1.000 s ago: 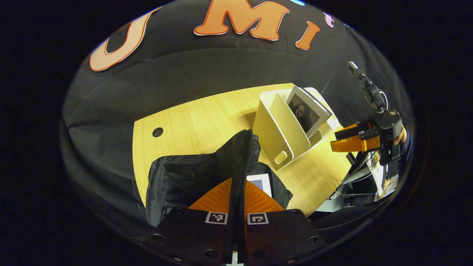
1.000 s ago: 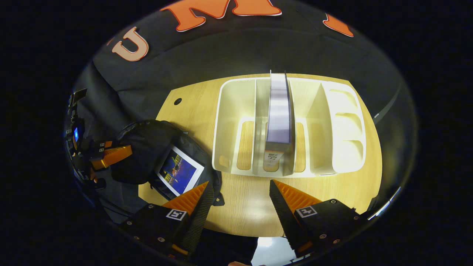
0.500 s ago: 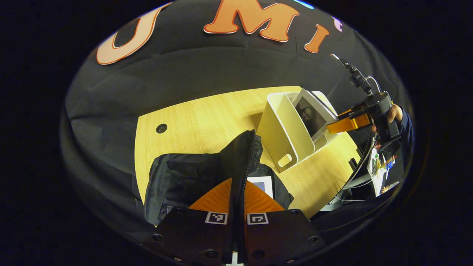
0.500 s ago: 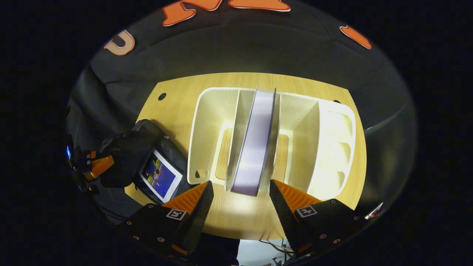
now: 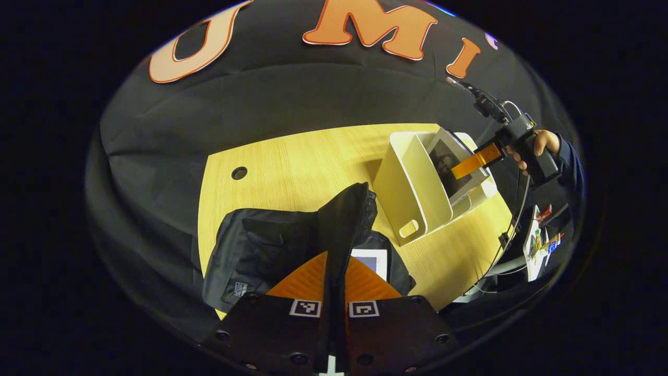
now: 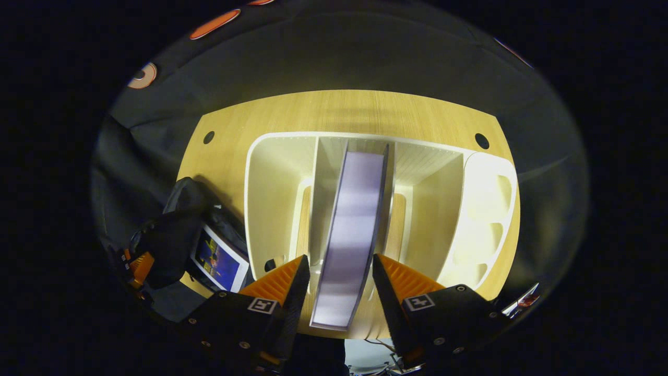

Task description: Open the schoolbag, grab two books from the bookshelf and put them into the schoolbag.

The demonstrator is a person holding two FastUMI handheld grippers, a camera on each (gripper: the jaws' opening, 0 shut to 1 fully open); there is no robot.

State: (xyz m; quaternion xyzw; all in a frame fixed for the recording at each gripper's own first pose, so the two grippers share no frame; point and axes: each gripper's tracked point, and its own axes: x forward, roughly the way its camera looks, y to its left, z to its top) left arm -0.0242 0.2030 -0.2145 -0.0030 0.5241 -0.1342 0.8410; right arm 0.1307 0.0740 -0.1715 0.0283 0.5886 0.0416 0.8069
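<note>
My left gripper (image 5: pixel 334 263) is shut on the raised zipper edge of the black schoolbag (image 5: pixel 261 250), holding its flap up. Inside the bag lies a book with a blue cover (image 5: pixel 374 259). The white bookshelf (image 5: pixel 412 183) stands on the table with one upright book (image 5: pixel 448 162) in its middle slot. In the right gripper view that upright book (image 6: pixel 349 219) stands between the fingers of my open right gripper (image 6: pixel 340 260), with a narrow gap on each side. The bookshelf (image 6: pixel 271 198), the schoolbag (image 6: pixel 172 235) and the blue book in the bag (image 6: pixel 219 258) lie to the left.
The wooden table (image 5: pixel 292 162) has a round cable hole (image 5: pixel 239 173) at its far left and another (image 6: pixel 481 141) behind the shelf. A hand (image 5: pixel 537 143) holds the right gripper at the shelf. Cables and small items hang off the table's right edge (image 5: pixel 532 240).
My right gripper has moved forward over the shelf, so the upright book now stands between its fingers, which have narrowed a little. The left gripper still holds the bag flap.
</note>
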